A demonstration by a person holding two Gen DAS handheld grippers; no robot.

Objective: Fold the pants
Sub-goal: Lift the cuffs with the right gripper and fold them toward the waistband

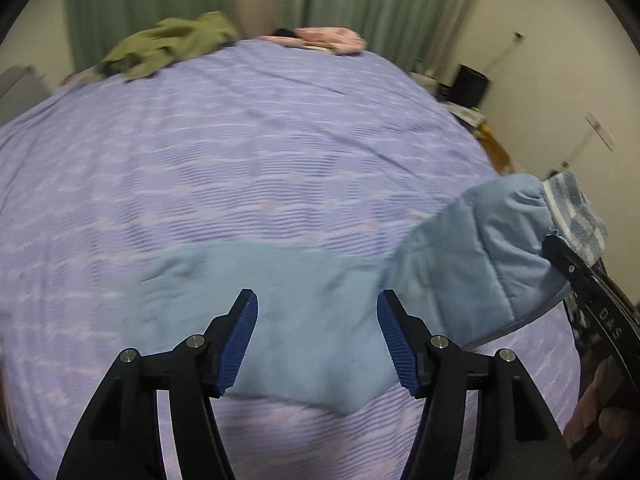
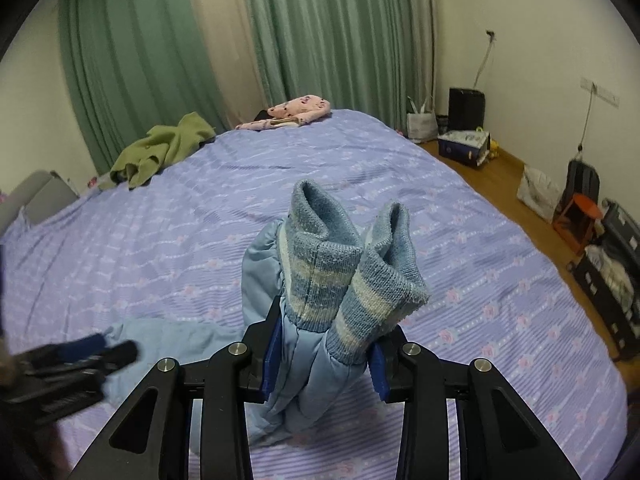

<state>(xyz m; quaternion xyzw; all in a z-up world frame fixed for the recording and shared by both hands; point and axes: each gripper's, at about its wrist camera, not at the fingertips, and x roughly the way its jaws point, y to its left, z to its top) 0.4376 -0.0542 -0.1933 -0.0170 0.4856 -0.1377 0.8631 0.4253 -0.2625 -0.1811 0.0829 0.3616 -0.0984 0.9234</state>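
Holding both knit cuffs [image 2: 352, 280] of the pants [image 1: 304, 320] together, my right gripper [image 2: 324, 364] is closed on the quilted cloth just below the ribbing, so the two leg ends stand upright out of the jaws. My left gripper [image 1: 318, 340] hovers with its jaws spread wide and nothing between them; the light blue cloth directly under it lies flat on the purple bedspread [image 1: 240, 160].

Layout: the pants run roughly left to right across the near part of the bed. The waist end appears to lie flat under and ahead of my left gripper, while the legs rise off the bedspread toward my right, where the cuffs are lifted. In the left wrist view the raised legs [image 1: 492, 248] climb to the right edge, meeting the other tool there. The long axis therefore passes from one gripper to the other.

Judgement: the fold turns on carrying the cuffs along that axis toward the waist, so the right hand has the travelling end and the left is nearer the flat end, placed to pin or pinch it.

A green garment [image 2: 160, 152] and a pink garment [image 2: 292, 112] lie well apart at the far side of the bed.
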